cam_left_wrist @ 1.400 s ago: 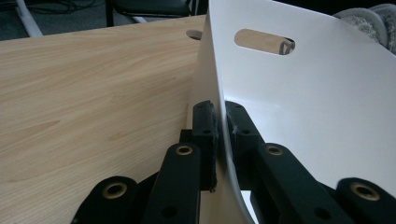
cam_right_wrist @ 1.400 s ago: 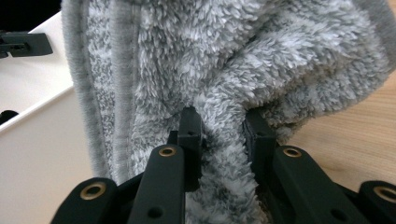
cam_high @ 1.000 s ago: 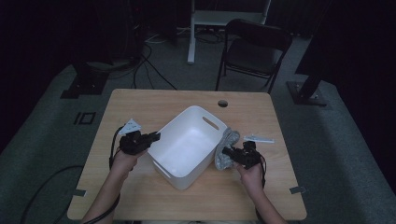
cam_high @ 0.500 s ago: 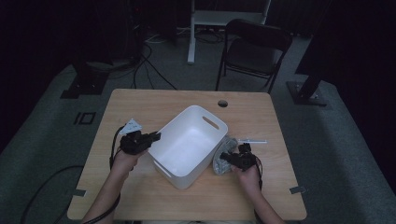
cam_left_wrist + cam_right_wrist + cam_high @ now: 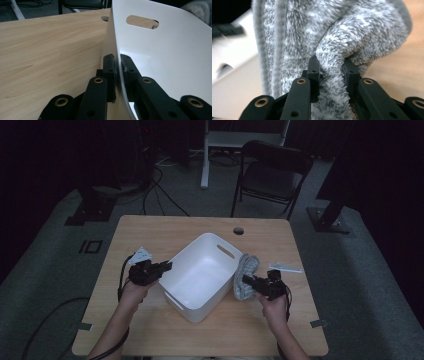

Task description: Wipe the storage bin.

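since the earlier frames your right hand has carried the cloth a little up and closer in against the bin's outer wall, while your left hand and the bin have kept their place.

the pale wooden rectangular table point(image 5: 150, 235) lies under both of your tongs, its bare grain running off to the left of your left jaws in the left gripper view. a dark folding metal chair point(image 5: 272, 175) stands on the floor well beyond both tongs, past the far edge of the table.

the white rectangular plastic bin point(image 5: 200, 270) with slotted handles sits between your two tongs, set at a slant to the table's edges. your left gripper point(image 5: 117, 66) is clamped on its near wall: the thin white rim runs straight up between the two pads, which press it from either side.

the grey fluffy fleece cloth point(image 5: 245, 275) is bunched just ahead of your right gripper point(image 5: 332, 68) and leans on the bin's outside wall on that side. your right jaws are closed on a thick fold of it, the pile bulging out around both pads.

a small flat pale strip point(image 5: 285, 268) lies on the table just beyond your right gripper, on the side away from the bin; you cannot tell what it is.
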### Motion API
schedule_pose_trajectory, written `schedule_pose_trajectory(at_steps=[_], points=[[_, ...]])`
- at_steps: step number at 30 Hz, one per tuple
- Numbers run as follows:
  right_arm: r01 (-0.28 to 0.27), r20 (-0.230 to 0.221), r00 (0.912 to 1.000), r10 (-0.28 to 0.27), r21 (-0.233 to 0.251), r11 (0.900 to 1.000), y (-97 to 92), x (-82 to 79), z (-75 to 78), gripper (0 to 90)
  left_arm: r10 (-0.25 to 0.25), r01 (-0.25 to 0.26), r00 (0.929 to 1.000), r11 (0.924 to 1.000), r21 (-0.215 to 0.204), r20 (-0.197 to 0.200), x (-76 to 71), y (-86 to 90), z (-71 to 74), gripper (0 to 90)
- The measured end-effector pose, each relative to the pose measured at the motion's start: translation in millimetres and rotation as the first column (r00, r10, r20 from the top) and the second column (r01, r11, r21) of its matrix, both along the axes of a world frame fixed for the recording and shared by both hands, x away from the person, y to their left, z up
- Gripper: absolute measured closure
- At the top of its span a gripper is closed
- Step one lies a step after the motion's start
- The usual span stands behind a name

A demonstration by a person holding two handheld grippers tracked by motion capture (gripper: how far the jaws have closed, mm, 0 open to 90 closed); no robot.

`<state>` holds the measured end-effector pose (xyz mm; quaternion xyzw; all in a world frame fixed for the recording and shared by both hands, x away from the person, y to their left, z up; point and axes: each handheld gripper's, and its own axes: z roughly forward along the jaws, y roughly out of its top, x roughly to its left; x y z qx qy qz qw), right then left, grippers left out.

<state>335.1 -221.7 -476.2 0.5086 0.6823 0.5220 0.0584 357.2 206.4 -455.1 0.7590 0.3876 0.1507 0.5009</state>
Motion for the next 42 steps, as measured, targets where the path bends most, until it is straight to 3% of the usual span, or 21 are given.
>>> schedule_pose_trajectory(at_steps=[3, 6, 12, 18, 21, 23, 32, 42], points=[[-0.011, 0.052, 0.9986, 0.007, 0.073, 0.9973, -7.5, -5.6, 14.4, 73.2, 0.001, -0.001, 1.0000, 1.0000, 0.000, -0.001, 0.0, 0.0, 0.0, 84.0], [-0.019, 0.076, 0.9970, 0.013, 0.073, 0.9972, -5.3, -11.2, 23.9, 73.2, -0.001, 0.001, 1.0000, 1.0000, -0.001, 0.000, 0.1, 0.0, -0.1, 84.0], [-0.060, 0.089, 0.9944, 0.057, 0.026, 0.9979, 12.9, -12.4, 20.6, 73.2, -0.004, 0.004, 1.0000, 1.0000, 0.001, 0.000, 0.3, -0.2, 0.1, 84.1], [-0.049, 0.096, 0.9940, 0.052, -0.025, 0.9985, 22.0, -11.6, 13.2, 73.1, -0.006, 0.006, 1.0000, 1.0000, 0.002, 0.001, 0.4, -0.2, 0.2, 84.2], [-0.049, 0.084, 0.9952, 0.050, -0.020, 0.9986, 22.3, -11.4, 12.2, 73.1, -0.006, 0.006, 1.0000, 1.0000, 0.003, 0.001, 0.4, -0.3, 0.3, 84.2], [-0.045, 0.090, 0.9948, 0.048, -0.041, 0.9981, 23.9, -11.6, 10.2, 73.1, -0.007, 0.007, 1.0000, 1.0000, 0.003, 0.000, 0.4, -0.2, 0.3, 84.2], [-0.059, 0.013, 0.9981, 0.060, -0.091, 0.9941, 34.2, -6.1, -10.8, 73.1, -0.007, 0.007, 0.9999, 0.9997, 0.024, 0.008, -0.6, -1.7, 1.4, 84.2], [-0.055, -0.002, 0.9985, 0.055, -0.118, 0.9914, 36.0, -1.5, -19.5, 72.9, -0.001, 0.001, 1.0000, 0.9997, 0.024, 0.008, -0.4, -2.5, 1.4, 84.1]])
